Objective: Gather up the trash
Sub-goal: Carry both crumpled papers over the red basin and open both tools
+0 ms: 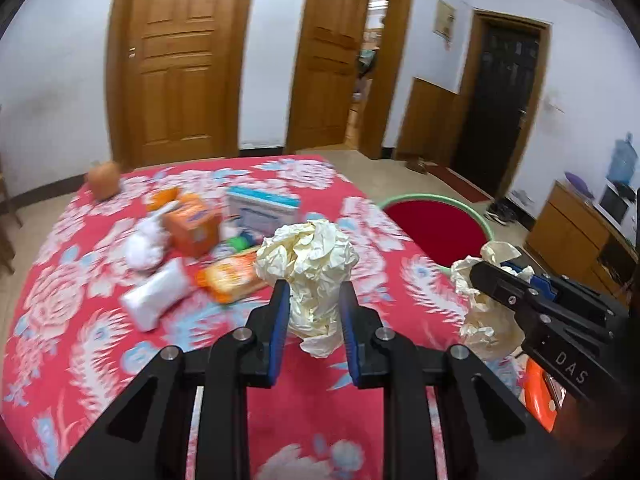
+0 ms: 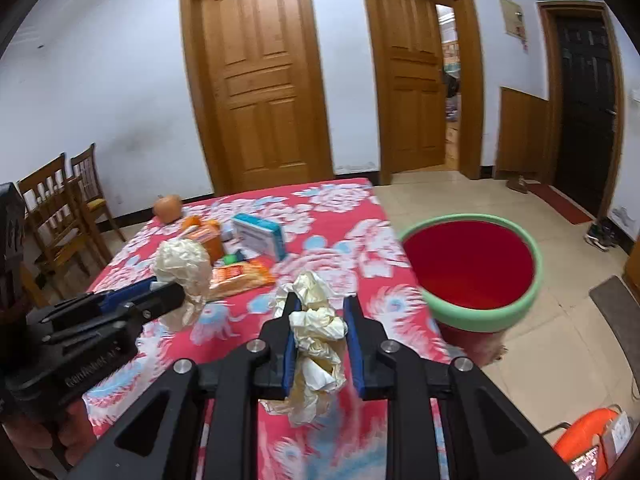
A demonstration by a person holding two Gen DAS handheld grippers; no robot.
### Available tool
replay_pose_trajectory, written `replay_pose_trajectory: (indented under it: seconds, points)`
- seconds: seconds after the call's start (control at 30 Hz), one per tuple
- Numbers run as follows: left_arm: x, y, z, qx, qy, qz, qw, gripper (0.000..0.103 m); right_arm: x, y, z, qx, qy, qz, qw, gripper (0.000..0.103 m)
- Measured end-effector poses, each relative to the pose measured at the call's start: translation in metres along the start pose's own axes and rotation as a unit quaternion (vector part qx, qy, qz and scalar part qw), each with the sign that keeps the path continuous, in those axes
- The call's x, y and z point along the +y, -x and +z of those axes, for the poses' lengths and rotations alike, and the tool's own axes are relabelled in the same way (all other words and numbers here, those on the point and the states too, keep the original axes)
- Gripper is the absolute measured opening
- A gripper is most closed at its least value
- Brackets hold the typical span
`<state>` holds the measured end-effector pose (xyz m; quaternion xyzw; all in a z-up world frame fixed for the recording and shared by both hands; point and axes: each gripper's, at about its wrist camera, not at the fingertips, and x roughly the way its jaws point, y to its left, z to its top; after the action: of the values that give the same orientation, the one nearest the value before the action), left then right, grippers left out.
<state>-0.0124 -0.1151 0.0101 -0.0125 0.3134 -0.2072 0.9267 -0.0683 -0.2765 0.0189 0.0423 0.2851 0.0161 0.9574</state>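
Note:
My left gripper (image 1: 314, 286) is shut on a big crumpled cream paper ball (image 1: 308, 256), held above the red floral tablecloth (image 1: 80, 280). My right gripper (image 2: 320, 304) is shut on a second crumpled cream paper wad (image 2: 316, 332), near the table's right edge. Each gripper shows in the other's view: the right gripper (image 1: 476, 272) with its wad (image 1: 486, 320) at the right, the left gripper (image 2: 176, 292) with its ball (image 2: 184, 264) at the left. A red bin with a green rim (image 2: 480, 312) stands on the floor just right of the table; it also shows in the left wrist view (image 1: 472, 216).
On the table lie an orange box (image 1: 194, 224), a white-blue box (image 1: 262, 208), an orange packet (image 1: 230, 276), a white tissue pack (image 1: 158, 296), a white wad (image 1: 144, 244) and an orange gourd (image 1: 104, 180). Wooden chairs (image 2: 60, 208) stand left. An orange object (image 2: 588, 448) sits low right.

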Motion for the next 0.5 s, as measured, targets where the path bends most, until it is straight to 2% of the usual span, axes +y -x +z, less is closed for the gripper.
replay_pose_trajectory:
  seconds: [0.2,0.5]
  points:
    - [-0.03,-0.018,0.009,0.001,-0.014,-0.041,0.9991,0.024,-0.022,0.003,-0.001,0.007,-0.012,-0.036,0.999,0.024]
    - [-0.056,-0.047,0.029,0.003,-0.028,-0.053,0.9982,0.024,-0.045,0.003,0.009,0.006,-0.014,-0.062,0.998,0.024]
